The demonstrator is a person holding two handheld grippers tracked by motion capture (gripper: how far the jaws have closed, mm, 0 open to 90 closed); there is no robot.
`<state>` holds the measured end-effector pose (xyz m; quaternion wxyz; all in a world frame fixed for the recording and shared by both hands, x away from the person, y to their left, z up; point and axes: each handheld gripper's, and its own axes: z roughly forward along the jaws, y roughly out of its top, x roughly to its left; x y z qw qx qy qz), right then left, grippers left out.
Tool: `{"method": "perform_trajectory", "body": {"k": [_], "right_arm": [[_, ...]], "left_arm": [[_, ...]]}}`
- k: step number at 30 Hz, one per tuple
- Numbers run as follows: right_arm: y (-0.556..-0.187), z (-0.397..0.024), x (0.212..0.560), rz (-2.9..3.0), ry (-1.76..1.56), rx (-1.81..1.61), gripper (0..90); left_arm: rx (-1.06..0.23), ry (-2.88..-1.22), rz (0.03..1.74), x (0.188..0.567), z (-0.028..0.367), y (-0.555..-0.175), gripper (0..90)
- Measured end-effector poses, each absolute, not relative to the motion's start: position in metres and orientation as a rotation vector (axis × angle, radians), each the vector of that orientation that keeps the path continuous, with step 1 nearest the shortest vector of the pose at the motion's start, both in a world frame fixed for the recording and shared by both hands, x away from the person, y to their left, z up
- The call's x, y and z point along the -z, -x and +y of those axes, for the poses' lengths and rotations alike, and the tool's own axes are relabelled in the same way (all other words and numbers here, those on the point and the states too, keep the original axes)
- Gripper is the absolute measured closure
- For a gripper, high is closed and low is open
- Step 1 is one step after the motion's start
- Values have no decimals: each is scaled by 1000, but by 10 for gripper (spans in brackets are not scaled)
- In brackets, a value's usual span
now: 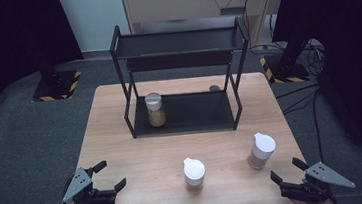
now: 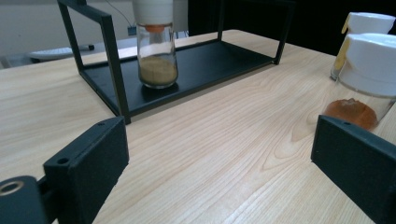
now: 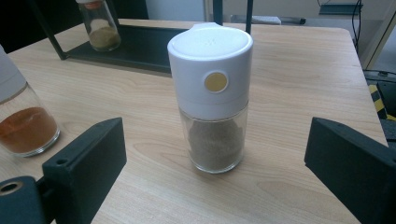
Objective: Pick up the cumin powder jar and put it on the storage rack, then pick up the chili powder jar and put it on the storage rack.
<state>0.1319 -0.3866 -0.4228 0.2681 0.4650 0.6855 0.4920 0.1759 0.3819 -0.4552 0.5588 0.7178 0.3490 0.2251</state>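
Three white-capped glass spice jars are on the wooden table (image 1: 122,138). One with tan powder (image 1: 155,109) (image 2: 158,46) (image 3: 102,25) stands on the lower shelf of a black two-tier rack (image 1: 181,77). A jar of orange-red powder (image 1: 194,175) (image 2: 366,79) (image 3: 21,116) stands near the front edge. A jar of grey-brown powder (image 1: 261,150) (image 3: 212,98) stands to its right. My left gripper (image 1: 105,177) (image 2: 224,158) is open at the front left. My right gripper (image 1: 286,171) (image 3: 215,158) is open, just short of the grey-brown jar.
The rack's upper shelf (image 1: 178,43) holds nothing that I can see. Dark floor surrounds the table, with cables (image 1: 309,99) at the right and yellow-black striped stand bases (image 1: 57,86) behind. Bare wood lies between the rack and the front jars.
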Motion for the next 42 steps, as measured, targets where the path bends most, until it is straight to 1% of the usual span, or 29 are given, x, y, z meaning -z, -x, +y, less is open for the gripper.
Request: {"method": "perform_trajectory", "body": {"k": [24,42], "right_arm": [[-130,-385,421,1842,-1245,-1338,55],[-135,-372,394,1901,-1156,-1380,52]], "left_arm": [[-546,-1706,814,456,380,-175,15],[-531,-1717,824,455,380,-177,15]]}}
